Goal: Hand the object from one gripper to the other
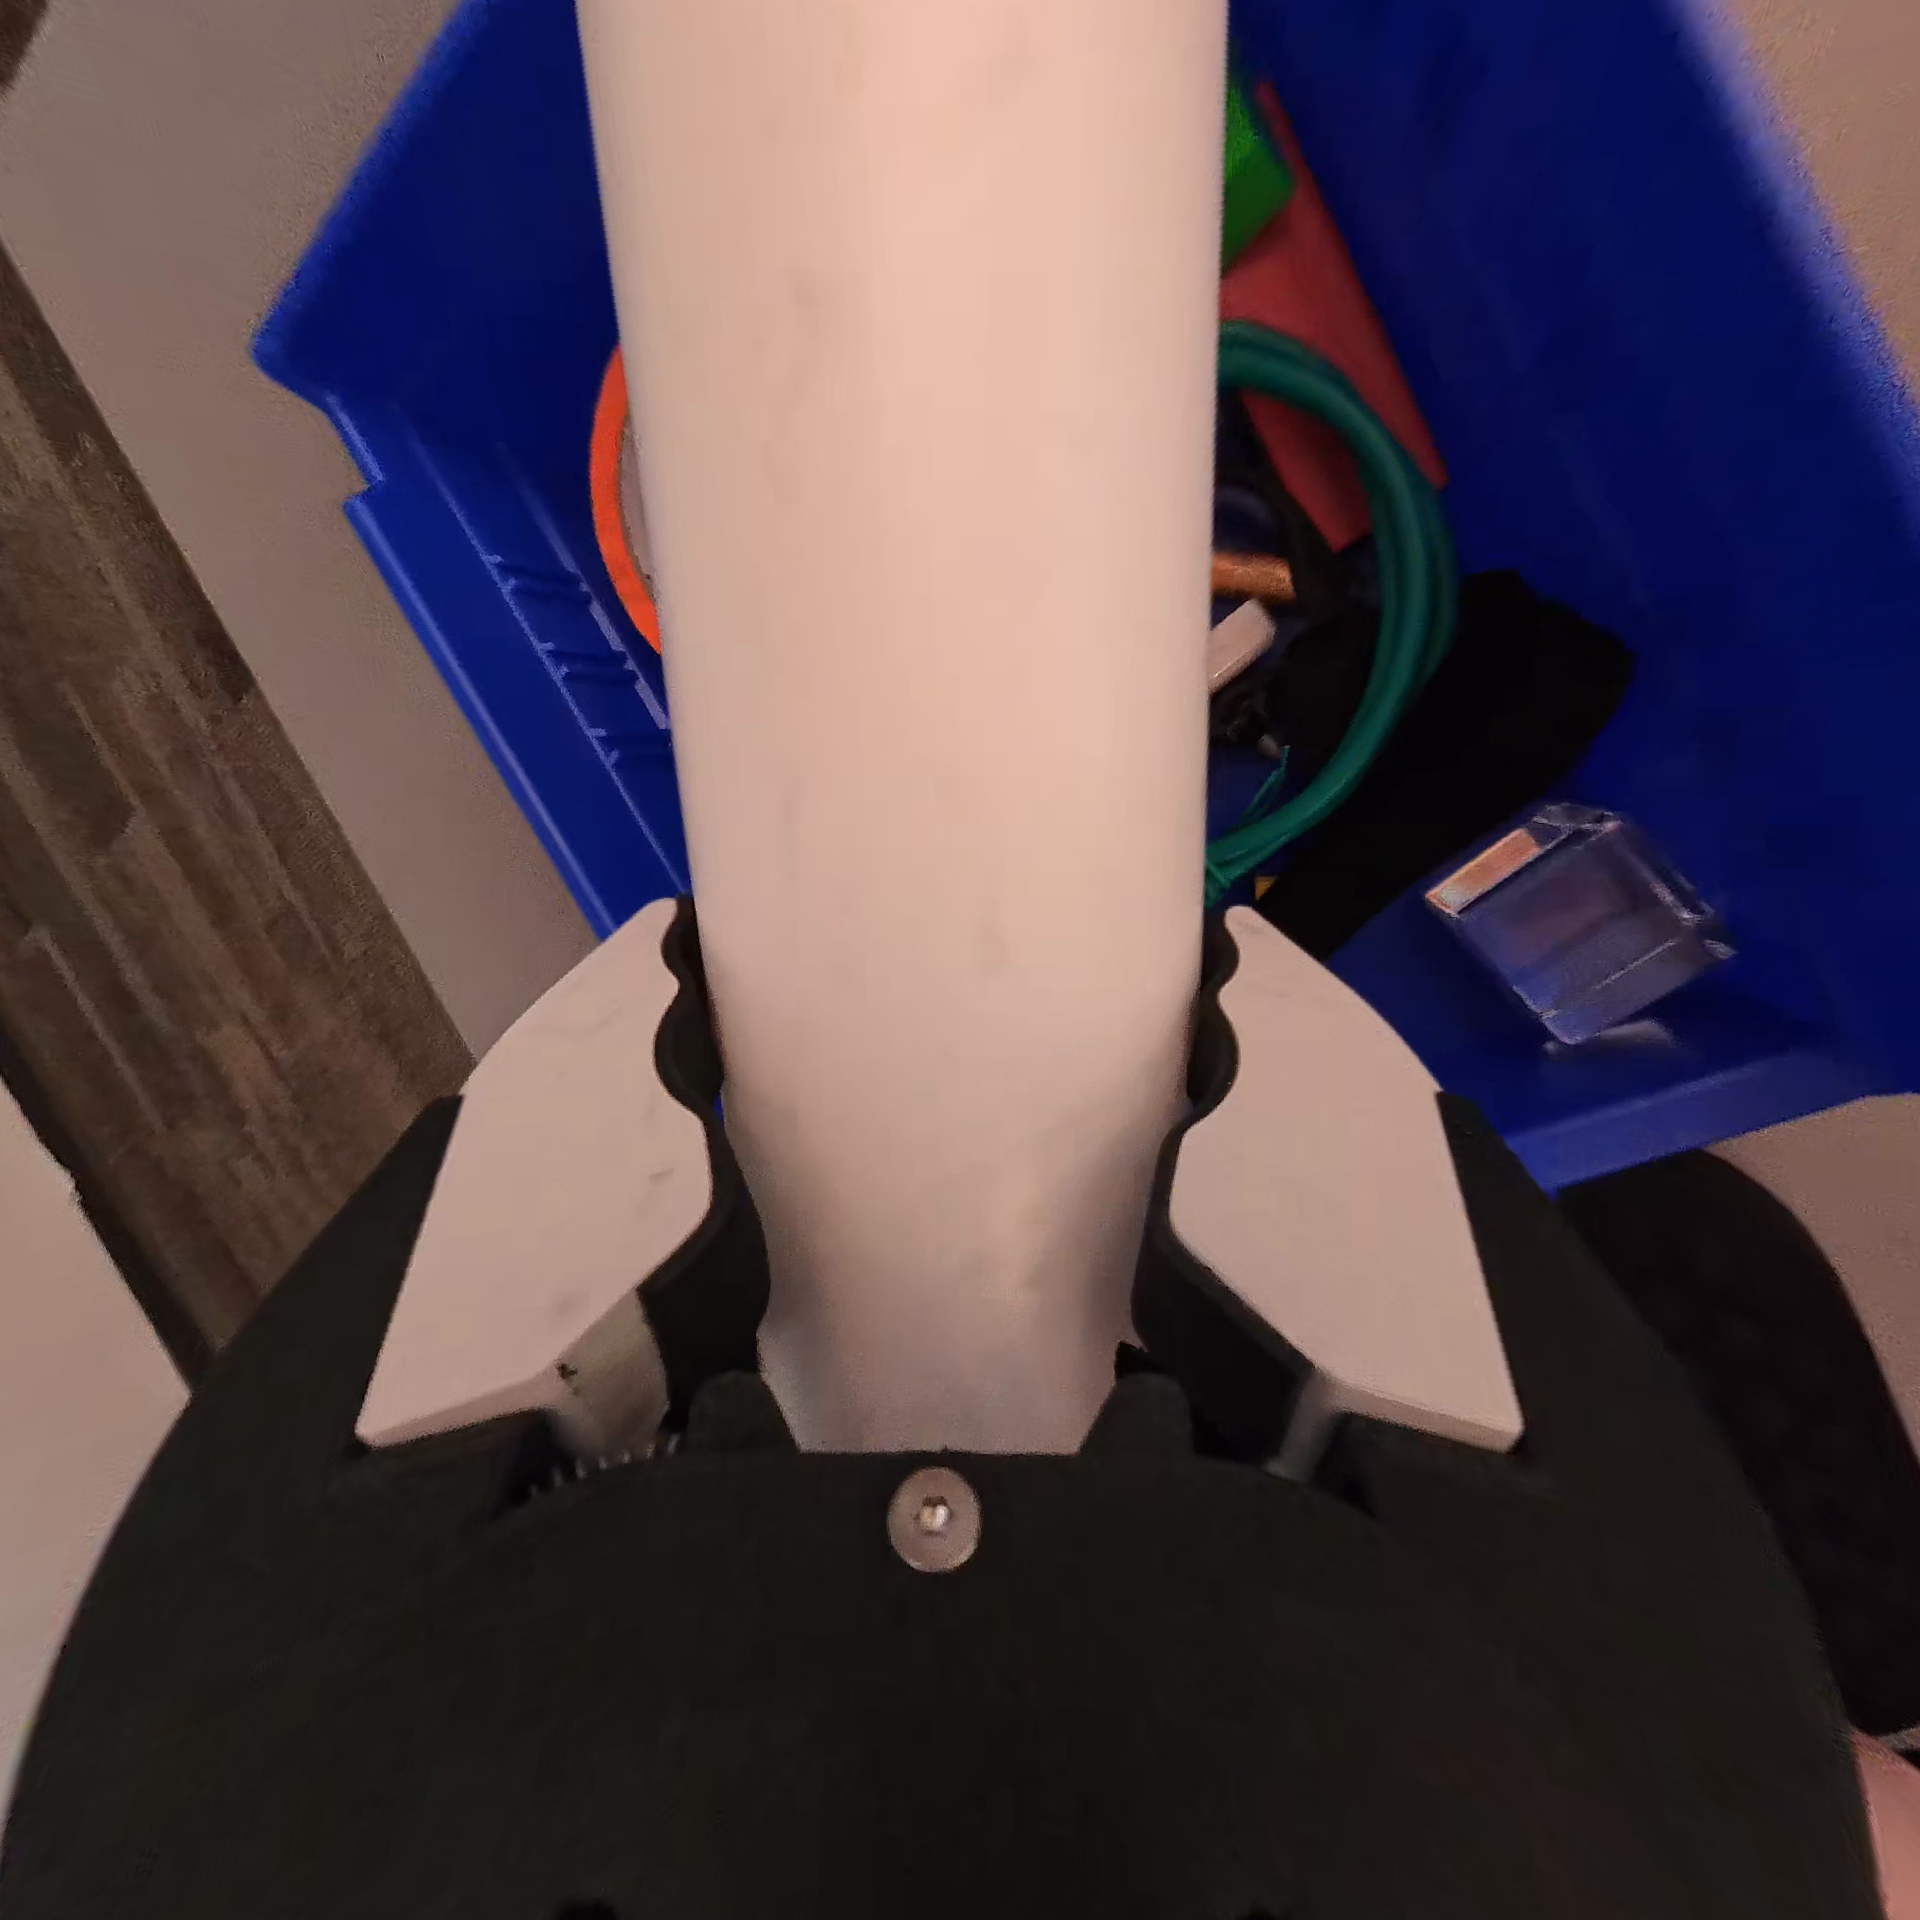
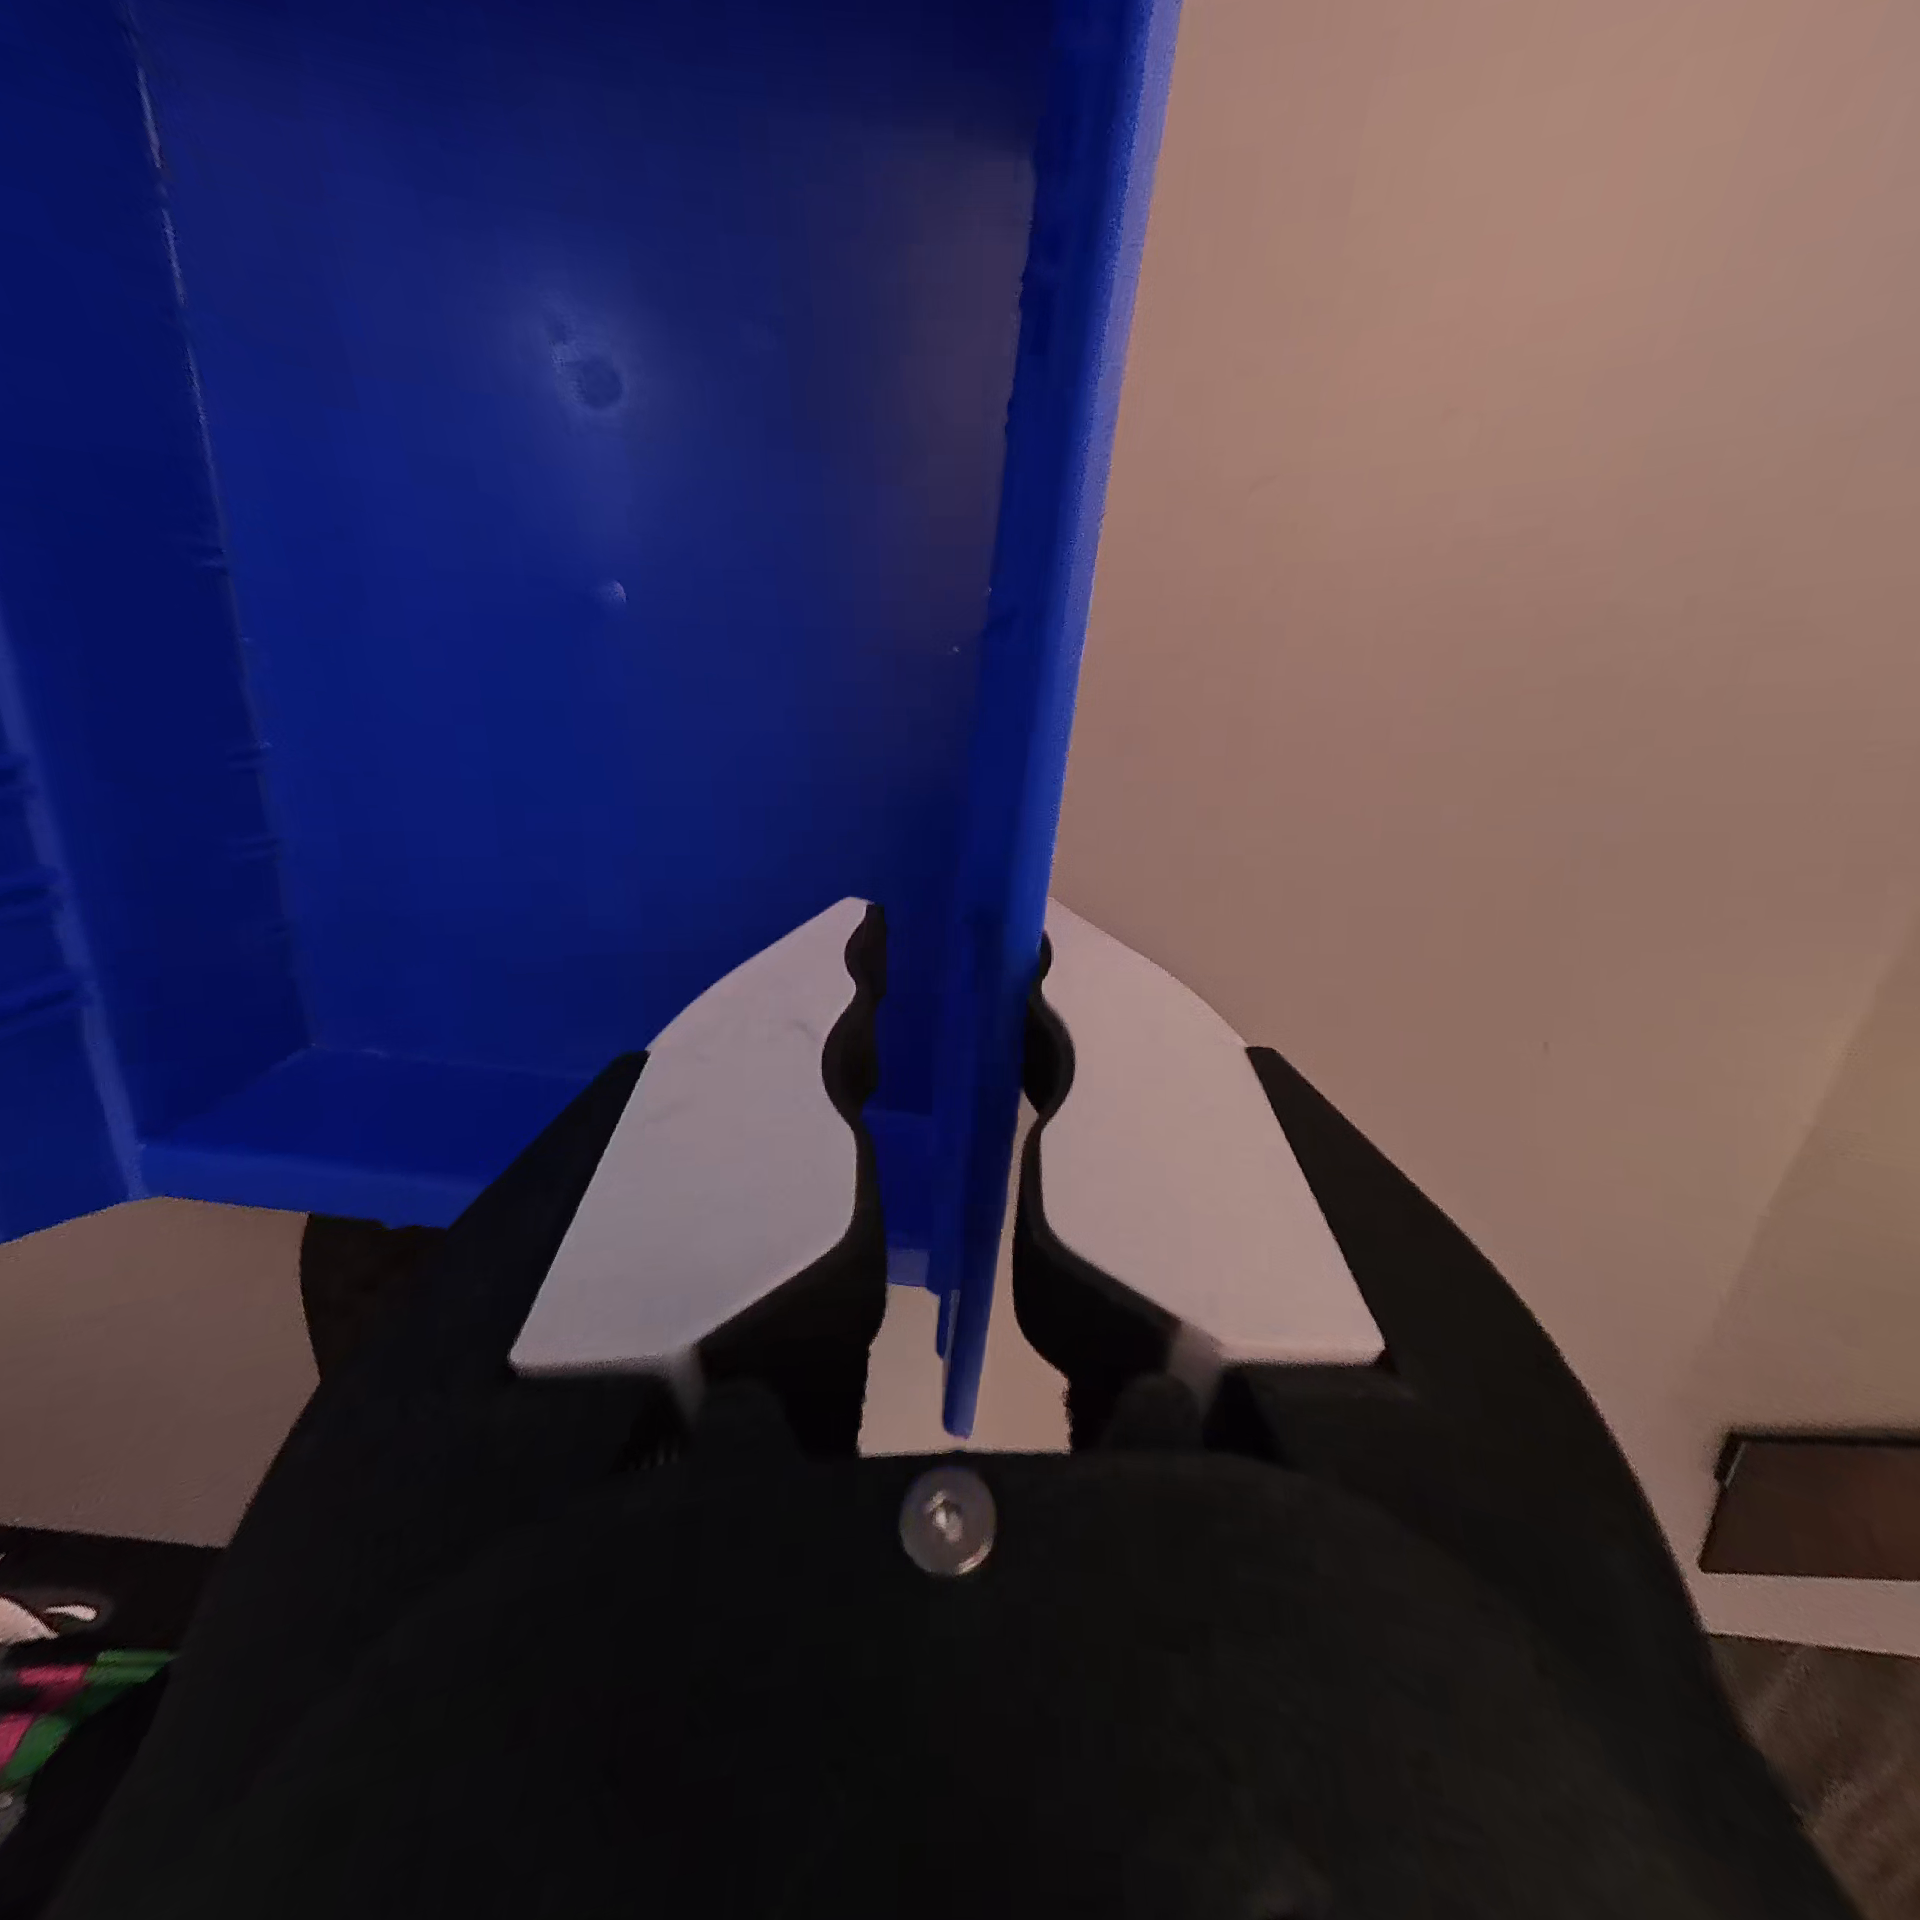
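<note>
A thick white pipe [image 1: 914,520] runs straight out from my left gripper [image 1: 945,935] and fills the middle of the left wrist view. The left gripper is shut on it, both black pads pressed against its sides, and its far end is out of frame. My right gripper [image 2: 956,935] straddles the right wall [image 2: 1039,623] of an empty blue bin [image 2: 582,623]. Its jaws are nearly closed on that wall: the right pad touches the outside and the left pad sits just inside. Neither gripper shows in the other's view.
Behind the pipe stands a blue bin [image 1: 1610,416] holding a green coiled cable [image 1: 1403,644], an orange ring [image 1: 618,499], a red sheet [image 1: 1320,343], black items and a clear plastic block [image 1: 1569,925]. A beige wall [image 2: 1507,623] is to the right, and a wood-grain floor strip [image 1: 135,831] to the left. Spacing between my two grippers at the tips: around 70 cm.
</note>
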